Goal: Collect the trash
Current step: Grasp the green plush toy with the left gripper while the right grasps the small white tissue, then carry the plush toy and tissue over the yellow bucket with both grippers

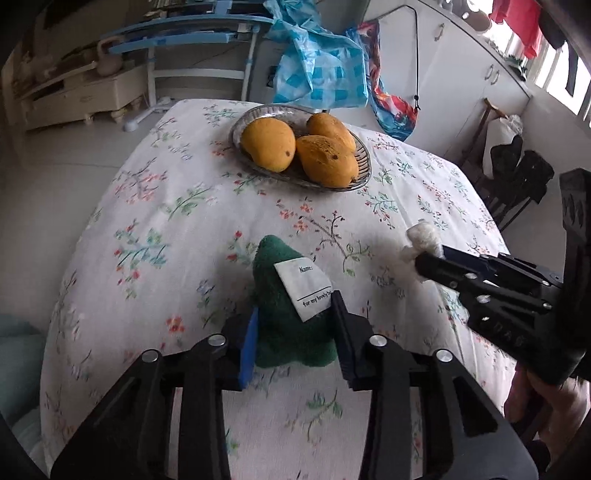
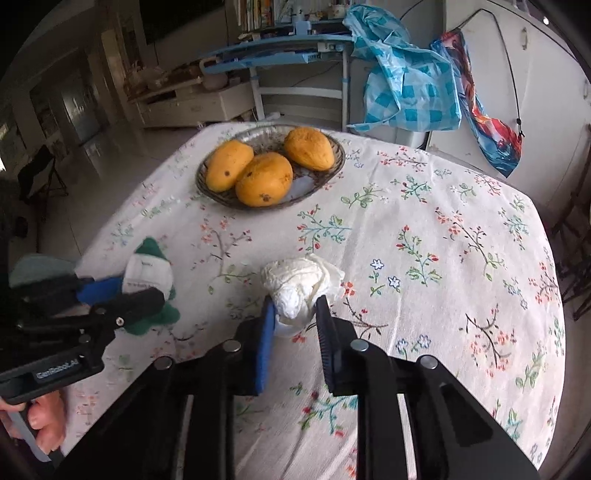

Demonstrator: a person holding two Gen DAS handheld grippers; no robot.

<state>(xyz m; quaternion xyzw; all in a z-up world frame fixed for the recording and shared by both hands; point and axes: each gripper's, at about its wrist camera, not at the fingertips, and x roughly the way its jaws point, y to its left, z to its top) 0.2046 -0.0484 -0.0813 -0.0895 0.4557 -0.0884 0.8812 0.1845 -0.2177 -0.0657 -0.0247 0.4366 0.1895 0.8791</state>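
Observation:
My left gripper [image 1: 295,325] is shut on a green cloth [image 1: 284,295] with a white name label, held just above the floral tablecloth [image 1: 166,206]. My right gripper [image 2: 295,310] is shut on a crumpled white tissue [image 2: 299,280], also just over the cloth. In the left wrist view the right gripper [image 1: 424,258] comes in from the right with the tissue [image 1: 423,240] at its tip. In the right wrist view the left gripper [image 2: 122,291] sits at the left with the green cloth [image 2: 155,314].
A metal dish [image 1: 258,114] with three mangoes [image 1: 269,144] stands at the far side of the table. Behind the table are a blue checked plastic bag [image 1: 317,70], a blue desk [image 1: 184,33] and white cabinets [image 1: 461,74].

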